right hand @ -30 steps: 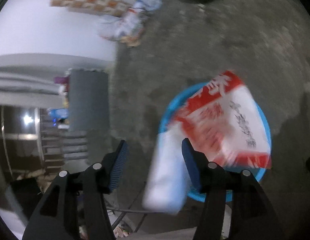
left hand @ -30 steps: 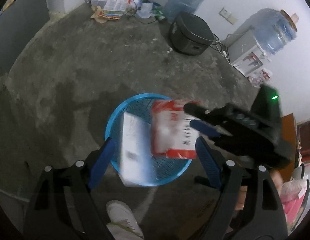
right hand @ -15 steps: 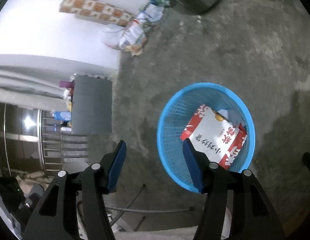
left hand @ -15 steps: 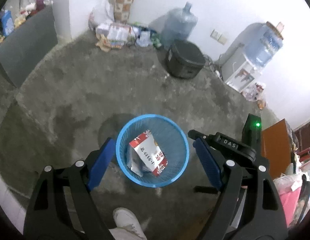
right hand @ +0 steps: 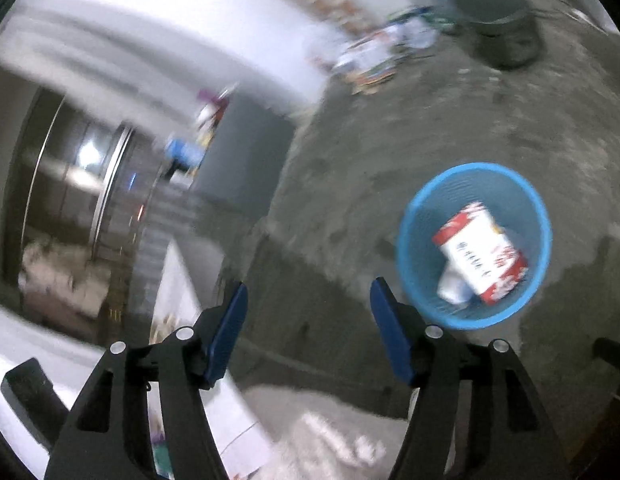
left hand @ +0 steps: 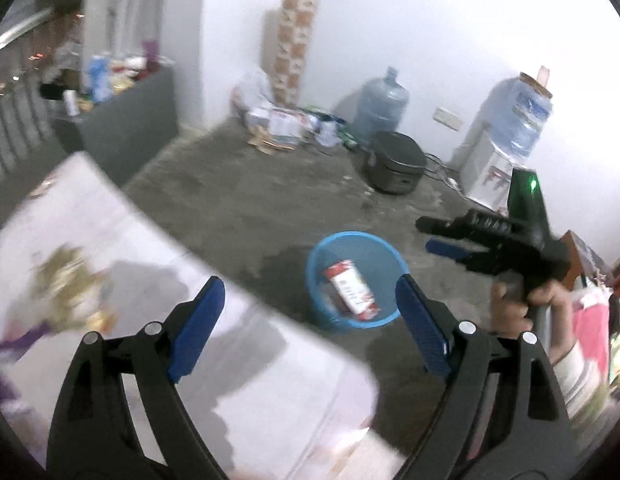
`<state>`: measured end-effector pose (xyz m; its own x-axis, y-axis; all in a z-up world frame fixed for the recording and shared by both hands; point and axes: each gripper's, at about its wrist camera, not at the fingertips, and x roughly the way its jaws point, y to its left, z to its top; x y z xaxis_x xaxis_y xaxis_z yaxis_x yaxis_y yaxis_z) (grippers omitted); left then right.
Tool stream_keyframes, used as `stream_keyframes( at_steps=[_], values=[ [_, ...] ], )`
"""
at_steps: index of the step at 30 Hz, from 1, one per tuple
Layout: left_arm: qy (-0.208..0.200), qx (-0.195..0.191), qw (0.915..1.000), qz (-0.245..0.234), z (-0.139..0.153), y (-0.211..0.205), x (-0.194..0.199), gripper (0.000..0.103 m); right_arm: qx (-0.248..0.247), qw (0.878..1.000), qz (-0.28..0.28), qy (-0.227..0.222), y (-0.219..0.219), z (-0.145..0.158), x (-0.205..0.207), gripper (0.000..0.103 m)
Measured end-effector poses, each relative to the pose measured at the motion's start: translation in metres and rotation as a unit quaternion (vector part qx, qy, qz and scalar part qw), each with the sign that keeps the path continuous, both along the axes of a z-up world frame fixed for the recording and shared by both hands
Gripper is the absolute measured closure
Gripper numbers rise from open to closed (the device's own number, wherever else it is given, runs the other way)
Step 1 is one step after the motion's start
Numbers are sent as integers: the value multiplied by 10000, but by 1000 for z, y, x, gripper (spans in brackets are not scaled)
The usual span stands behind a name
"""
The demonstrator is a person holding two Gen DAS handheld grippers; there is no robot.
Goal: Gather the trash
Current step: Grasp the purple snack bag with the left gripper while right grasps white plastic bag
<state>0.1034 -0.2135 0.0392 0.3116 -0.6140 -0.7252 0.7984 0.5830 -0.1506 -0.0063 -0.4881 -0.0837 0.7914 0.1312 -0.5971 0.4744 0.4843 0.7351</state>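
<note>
left gripper (left hand: 310, 308) empty, right gripper (right hand: 308, 312) empty, both opening

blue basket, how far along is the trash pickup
Done: the red-and-white packet and a white item lie in the blue basket. In hand: nothing; the left gripper and right gripper are open and empty, jaws just widening. Left: blurry scraps on the white table and a litter pile by the far wall.

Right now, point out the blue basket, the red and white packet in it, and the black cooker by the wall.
blue basket (right hand: 409, 216): right wrist view, left rim.
red and white packet (right hand: 475, 250): right wrist view, white middle face.
black cooker (left hand: 395, 168): left wrist view, lid top.
</note>
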Motion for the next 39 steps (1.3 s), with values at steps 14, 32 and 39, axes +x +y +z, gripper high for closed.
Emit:
stream_keyframes(
  at_steps=[14, 32, 39],
  values=[
    [-577, -606, 9646, 2503, 25, 256, -5, 23, -959, 9585, 2675, -236, 199, 73, 114, 40],
    [6, -931, 9510, 2948, -13, 355, -1, 41, -2233, 9060, 3581, 339, 331, 67, 191, 42],
    [389, -935, 9460, 3080, -30, 349, 37, 51, -2530, 8919, 3675, 741, 351, 42, 202, 55]
  ],
)
